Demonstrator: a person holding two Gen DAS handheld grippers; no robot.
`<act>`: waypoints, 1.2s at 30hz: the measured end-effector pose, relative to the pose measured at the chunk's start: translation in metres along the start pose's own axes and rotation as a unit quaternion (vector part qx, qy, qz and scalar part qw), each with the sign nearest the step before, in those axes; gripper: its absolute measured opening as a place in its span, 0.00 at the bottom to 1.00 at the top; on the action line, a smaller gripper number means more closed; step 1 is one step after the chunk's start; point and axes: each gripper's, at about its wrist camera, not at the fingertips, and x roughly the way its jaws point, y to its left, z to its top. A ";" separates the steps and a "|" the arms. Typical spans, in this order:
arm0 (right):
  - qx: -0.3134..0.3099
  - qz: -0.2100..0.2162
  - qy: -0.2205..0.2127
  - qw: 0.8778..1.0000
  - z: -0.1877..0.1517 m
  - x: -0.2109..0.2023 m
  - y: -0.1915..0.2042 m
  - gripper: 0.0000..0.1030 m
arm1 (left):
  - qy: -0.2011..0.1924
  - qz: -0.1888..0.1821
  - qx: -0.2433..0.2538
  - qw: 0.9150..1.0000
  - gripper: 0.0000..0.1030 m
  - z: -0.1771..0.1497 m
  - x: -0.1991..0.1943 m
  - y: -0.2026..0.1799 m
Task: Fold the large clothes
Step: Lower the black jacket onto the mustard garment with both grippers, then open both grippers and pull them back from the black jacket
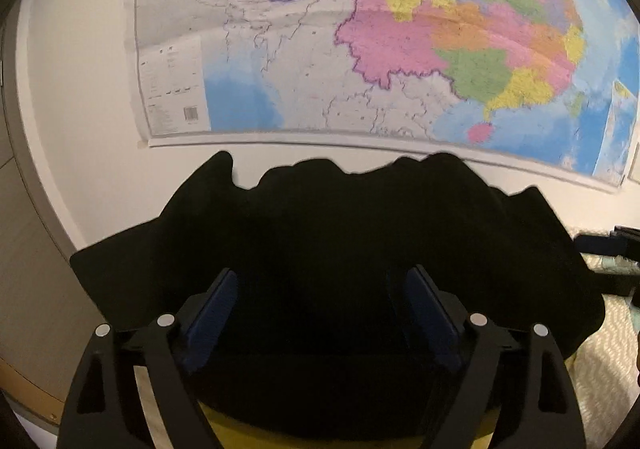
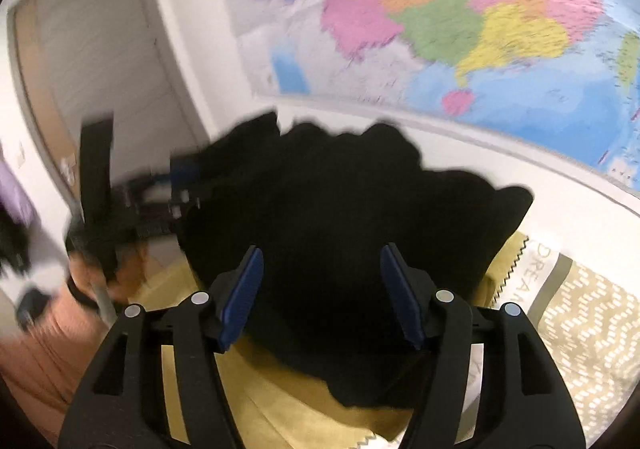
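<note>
A large black garment (image 1: 340, 233) lies bunched in a heap on a yellow patterned bed cover (image 2: 280, 401), against a white wall. My left gripper (image 1: 320, 313) is open, its blue-padded fingers (image 1: 212, 313) spread over the near side of the heap, with cloth between them but not pinched. My right gripper (image 2: 322, 293) is open too, its pads (image 2: 244, 293) apart over the black garment (image 2: 340, 217). The left gripper (image 2: 160, 193) shows blurred in the right wrist view, at the garment's left edge.
A big coloured wall map (image 1: 360, 29) hangs above the bed. A patterned beige pillow or cover (image 2: 592, 329) lies at the right. A door (image 2: 100, 61) stands at the left. The person's forearm (image 2: 48, 329) is at the lower left.
</note>
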 end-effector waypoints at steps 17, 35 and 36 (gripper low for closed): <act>0.031 -0.013 -0.004 0.999 -0.033 -0.019 -0.002 0.69 | -0.004 0.088 -0.092 0.992 0.85 -0.018 0.018 0.101; 0.060 -0.007 -0.018 0.998 -0.038 -0.024 -0.002 0.71 | -0.056 0.073 -0.109 0.990 0.92 -0.065 -0.013 0.090; 0.053 -0.015 -0.023 0.998 -0.040 -0.026 0.001 0.72 | -0.064 0.077 -0.095 0.990 0.93 -0.068 -0.021 0.077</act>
